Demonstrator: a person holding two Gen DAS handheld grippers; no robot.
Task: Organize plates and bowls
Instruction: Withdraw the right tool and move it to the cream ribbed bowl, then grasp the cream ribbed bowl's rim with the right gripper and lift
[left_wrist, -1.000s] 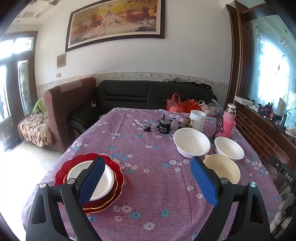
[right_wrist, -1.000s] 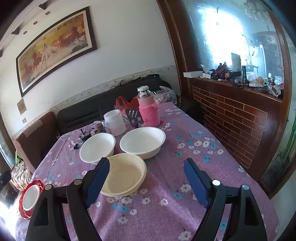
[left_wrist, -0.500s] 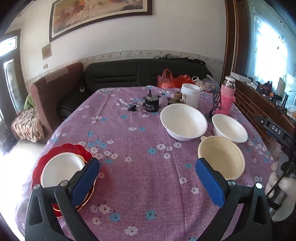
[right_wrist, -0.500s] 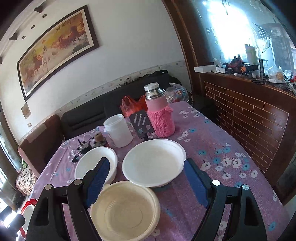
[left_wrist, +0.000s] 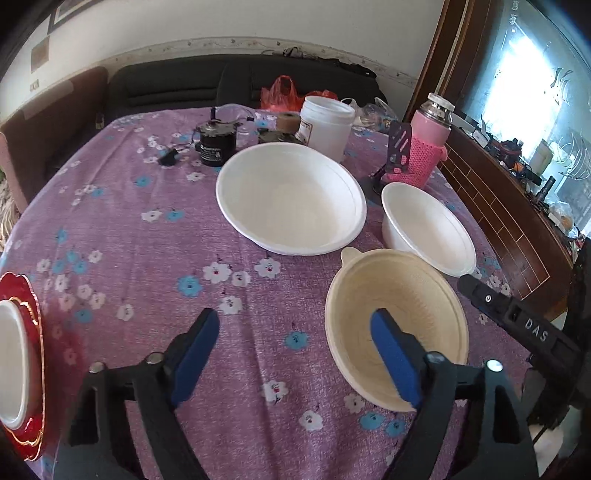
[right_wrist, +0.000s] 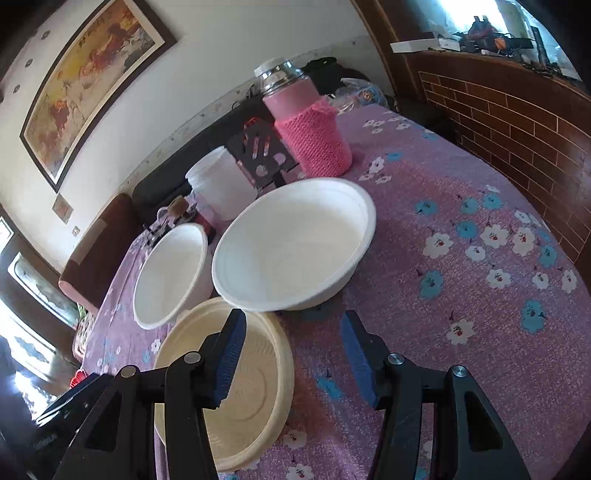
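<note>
A cream bowl (left_wrist: 402, 314) sits on the purple flowered tablecloth (left_wrist: 147, 258), with two white bowls behind it: a big one (left_wrist: 291, 199) and a smaller one (left_wrist: 428, 229). My left gripper (left_wrist: 295, 325) is open, its right finger over the cream bowl's near rim. My right gripper (right_wrist: 293, 325) is open; its left finger is over the cream bowl (right_wrist: 255, 391), just short of the near rim of one white bowl (right_wrist: 295, 243). The other white bowl (right_wrist: 170, 273) sits left. A red plate stack (left_wrist: 22, 369) with a white dish lies at the far left.
Behind the bowls stand a pink-sleeved flask (left_wrist: 428, 144), a white tub (left_wrist: 325, 125), a black phone stand (left_wrist: 399, 147) and a small black jar (left_wrist: 214, 144). A brick-faced counter (right_wrist: 517, 122) runs along the table's right side. A sofa (left_wrist: 184, 85) is beyond.
Both grippers have dropped and moved forward toward the bowls. The cream bowl now lies under a finger of each. The red plate stack has slid to the left wrist view's edge.
</note>
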